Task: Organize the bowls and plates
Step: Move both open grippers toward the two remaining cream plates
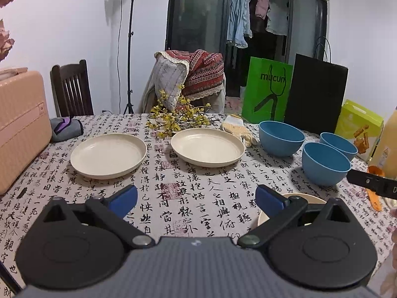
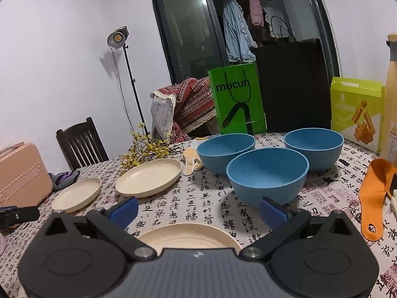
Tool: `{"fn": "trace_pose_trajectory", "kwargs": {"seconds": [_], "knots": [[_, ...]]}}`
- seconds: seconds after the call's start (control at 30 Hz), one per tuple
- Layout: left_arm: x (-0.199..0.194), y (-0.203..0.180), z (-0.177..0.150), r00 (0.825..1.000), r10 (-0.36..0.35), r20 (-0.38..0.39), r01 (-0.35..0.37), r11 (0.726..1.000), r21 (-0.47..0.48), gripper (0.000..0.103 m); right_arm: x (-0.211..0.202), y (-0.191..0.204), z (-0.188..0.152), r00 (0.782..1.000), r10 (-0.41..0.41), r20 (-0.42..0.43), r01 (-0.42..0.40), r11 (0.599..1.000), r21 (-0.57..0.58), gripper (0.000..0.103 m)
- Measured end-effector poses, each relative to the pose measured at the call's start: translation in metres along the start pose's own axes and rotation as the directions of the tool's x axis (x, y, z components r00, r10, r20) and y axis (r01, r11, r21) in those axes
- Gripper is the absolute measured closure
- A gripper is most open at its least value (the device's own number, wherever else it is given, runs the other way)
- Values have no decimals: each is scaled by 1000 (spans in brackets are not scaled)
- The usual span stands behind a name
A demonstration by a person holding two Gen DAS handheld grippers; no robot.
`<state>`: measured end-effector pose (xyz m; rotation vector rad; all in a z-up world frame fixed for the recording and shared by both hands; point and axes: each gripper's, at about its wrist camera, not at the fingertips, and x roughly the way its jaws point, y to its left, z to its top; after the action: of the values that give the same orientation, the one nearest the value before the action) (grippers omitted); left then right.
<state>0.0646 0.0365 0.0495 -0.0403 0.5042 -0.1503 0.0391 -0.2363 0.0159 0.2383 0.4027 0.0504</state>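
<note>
Three cream plates lie on the calligraphy tablecloth. In the left wrist view one plate [image 1: 108, 155] is at the left, a second [image 1: 207, 150] is in the middle, and a third [image 1: 304, 199] is partly hidden behind my right finger. Three blue bowls [image 1: 281, 137] [image 1: 326, 162] [image 1: 338, 145] stand in a cluster at the right. My left gripper [image 1: 196, 200] is open over bare cloth. My right gripper [image 2: 198, 212] is open above the near plate [image 2: 188, 236], facing the nearest blue bowl [image 2: 267, 175]; two more bowls [image 2: 225, 150] [image 2: 314, 146] stand behind.
A pink case [image 1: 22, 129] stands at the table's left edge. Yellow flowers [image 1: 178, 116], a knitted glove [image 1: 238, 128], a green bag [image 1: 269, 90] and a black bag [image 1: 315, 94] line the back. An orange tool [image 2: 374, 196], a snack box [image 2: 357, 114] and a bottle [image 2: 392, 94] sit at the right.
</note>
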Motion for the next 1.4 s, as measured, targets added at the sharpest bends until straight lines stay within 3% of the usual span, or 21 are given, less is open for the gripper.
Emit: {"fn": "trace_pose_trajectory", "kwargs": {"seconds": [0.27,0.4,0.57,0.8,1.4], "knots": [[-22,11,12,1000,2,15,-2,1000,-18,0,-16,26,24,1000,-26,3,26,999,-37,0],[-34,17,27,998,24,51,-23,999,-23,0,-24,33,47,1000,-11,13,11,1000,-9,0],[-33,27,45,998,40,43,-38,998,-52,0,-20,40,77,1000,1,4,-1,1000,30,0],[-16,48,73,997,73,30,-69,992,-105,0,9,49,103,998,33,-49,-29,995,95,0],[64,87,112,990,132,-57,-139,982,-126,0,112,105,126,986,94,-138,-86,995,59,0]]}}
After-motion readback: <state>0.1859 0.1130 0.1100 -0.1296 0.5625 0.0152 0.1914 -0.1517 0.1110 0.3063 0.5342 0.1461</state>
